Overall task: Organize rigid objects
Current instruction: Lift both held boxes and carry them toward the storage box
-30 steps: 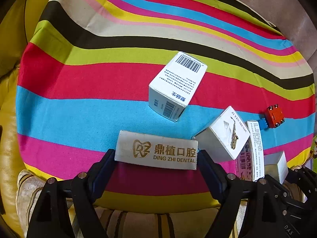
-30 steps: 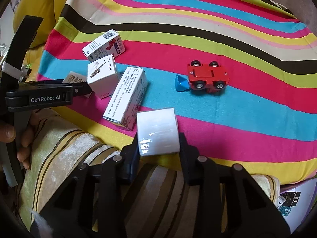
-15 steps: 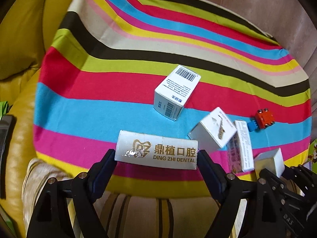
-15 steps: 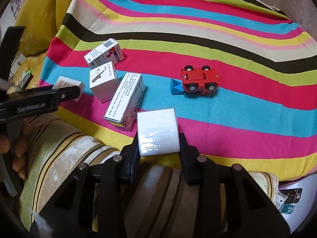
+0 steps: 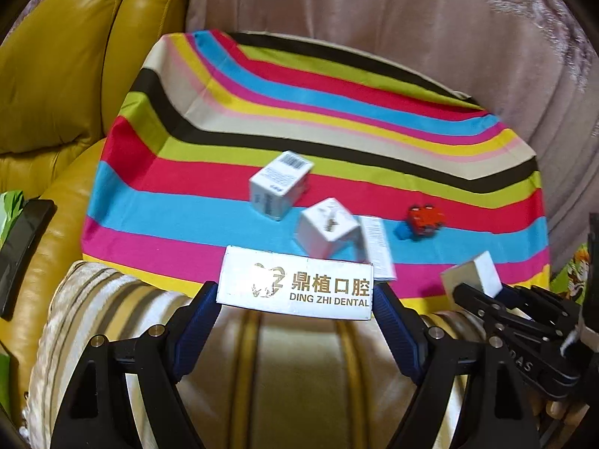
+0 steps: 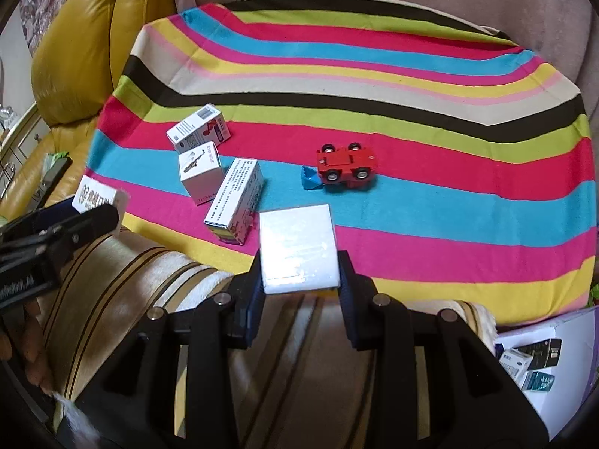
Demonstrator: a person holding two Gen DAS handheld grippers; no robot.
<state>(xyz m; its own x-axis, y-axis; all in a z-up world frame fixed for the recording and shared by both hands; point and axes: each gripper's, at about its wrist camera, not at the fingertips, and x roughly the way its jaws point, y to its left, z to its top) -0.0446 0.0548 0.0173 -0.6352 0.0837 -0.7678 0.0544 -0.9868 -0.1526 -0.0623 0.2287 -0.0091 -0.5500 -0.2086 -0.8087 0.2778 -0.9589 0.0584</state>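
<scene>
My left gripper (image 5: pixel 295 299) is shut on a long white box printed DING ZHI DENTAL (image 5: pixel 295 286), held above the striped cushion; the box also shows in the right wrist view (image 6: pixel 95 196). My right gripper (image 6: pixel 299 273) is shut on a plain white box (image 6: pixel 297 249), which also shows in the left wrist view (image 5: pixel 473 275). On the striped cloth (image 6: pixel 411 119) lie a barcode box (image 6: pixel 198 133), a saxophone box (image 6: pixel 200 172), a tall text box (image 6: pixel 236 200) and a red toy car (image 6: pixel 346 166) on its side.
A beige striped cushion (image 6: pixel 149 280) lies below both grippers. A yellow leather sofa (image 5: pixel 56 75) is at the left, a pinkish backrest (image 5: pixel 374 18) behind. A white carton with small boxes (image 6: pixel 535 359) sits at the lower right. A blue piece (image 6: pixel 310 179) lies by the car.
Both grippers have pulled back and up from the cloth with their boxes still held. The boxes and car on the cloth look smaller and farther away.
</scene>
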